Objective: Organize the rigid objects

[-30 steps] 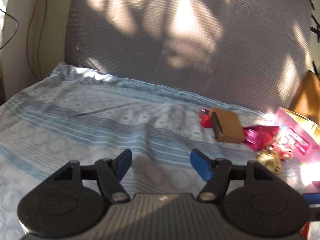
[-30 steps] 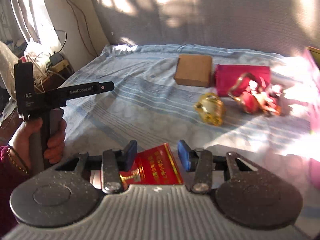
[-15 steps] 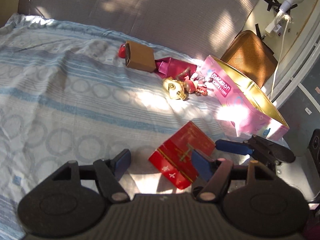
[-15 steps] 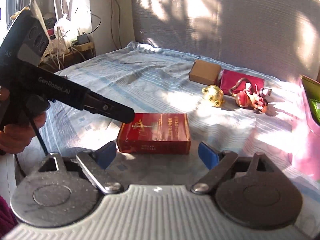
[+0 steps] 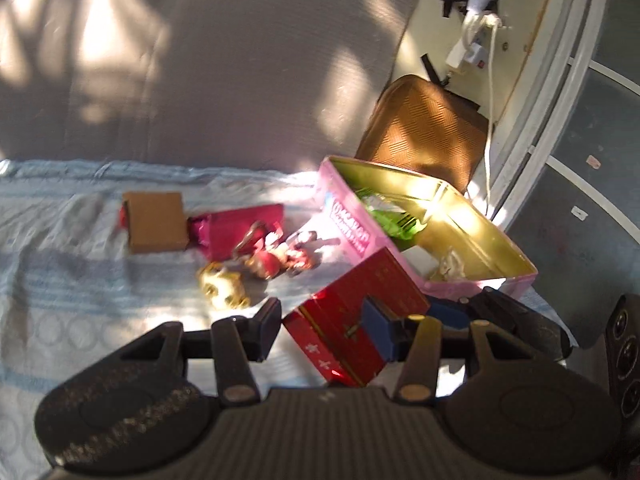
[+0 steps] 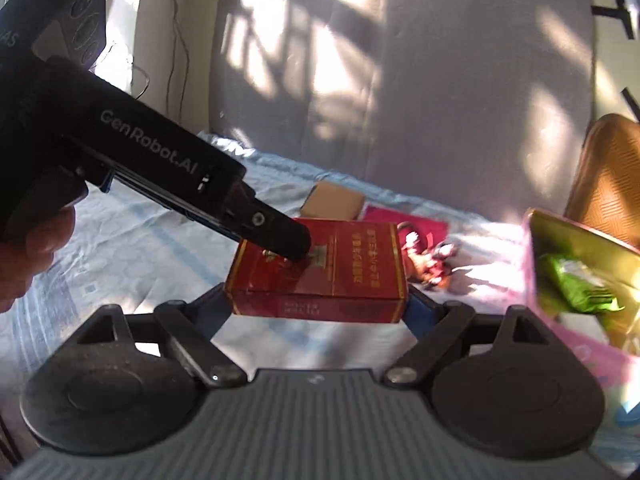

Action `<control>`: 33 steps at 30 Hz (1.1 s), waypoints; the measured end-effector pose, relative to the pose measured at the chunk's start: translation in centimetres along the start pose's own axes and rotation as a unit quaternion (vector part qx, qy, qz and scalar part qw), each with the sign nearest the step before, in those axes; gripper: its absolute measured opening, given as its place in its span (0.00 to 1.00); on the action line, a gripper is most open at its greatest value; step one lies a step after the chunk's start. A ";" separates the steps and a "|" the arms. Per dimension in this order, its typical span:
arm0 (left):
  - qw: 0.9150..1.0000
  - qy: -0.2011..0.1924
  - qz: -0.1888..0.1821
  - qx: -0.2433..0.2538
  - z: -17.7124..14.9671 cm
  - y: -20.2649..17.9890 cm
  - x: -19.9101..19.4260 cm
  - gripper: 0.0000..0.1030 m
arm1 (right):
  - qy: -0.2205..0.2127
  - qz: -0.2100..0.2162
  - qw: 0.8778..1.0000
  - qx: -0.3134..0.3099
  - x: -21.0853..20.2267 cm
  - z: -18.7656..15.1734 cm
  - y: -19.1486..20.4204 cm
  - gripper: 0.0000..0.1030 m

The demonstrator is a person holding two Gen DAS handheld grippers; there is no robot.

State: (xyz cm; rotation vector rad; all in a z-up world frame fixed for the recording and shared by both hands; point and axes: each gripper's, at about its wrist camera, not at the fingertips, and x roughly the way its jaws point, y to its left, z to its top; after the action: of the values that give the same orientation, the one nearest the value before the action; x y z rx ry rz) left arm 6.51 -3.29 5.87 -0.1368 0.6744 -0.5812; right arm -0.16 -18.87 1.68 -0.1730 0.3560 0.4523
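A red box with gold print (image 6: 320,268) is clamped by its two ends between the pads of my right gripper (image 6: 318,300) and held above the bed. In the left wrist view the same red box (image 5: 356,320) sits tilted, with my left gripper (image 5: 324,328) open around it; its right pad rests on the box top. The left gripper's finger (image 6: 280,236) also touches the box top in the right wrist view. An open pink tin (image 5: 360,232) with a gold inside stands just right of the box, holding a green packet (image 6: 576,284).
A brown cardboard box (image 5: 156,222), a magenta pouch (image 5: 236,224), a red figurine tangle (image 5: 280,256) and a gold trinket (image 5: 222,286) lie on the blue patterned sheet (image 5: 60,280). A grey backrest rises behind. A brown woven case (image 5: 424,132) leans at the right.
My right gripper closed on the red box's ends and lifted it toward the pink tin. My left gripper swung right and came down onto the box top.
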 end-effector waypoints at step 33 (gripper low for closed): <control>0.941 -0.048 0.330 -0.056 -2.7 15.4 -0.4 0.72 | -0.075 -0.041 0.989 0.125 1.2 4.0 -8.6 0.88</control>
State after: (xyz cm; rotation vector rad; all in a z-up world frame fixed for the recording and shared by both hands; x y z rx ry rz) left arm 11.69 9.96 -0.60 -0.0376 0.6120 0.1104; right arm 5.97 -25.02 5.60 0.0891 0.2545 0.3329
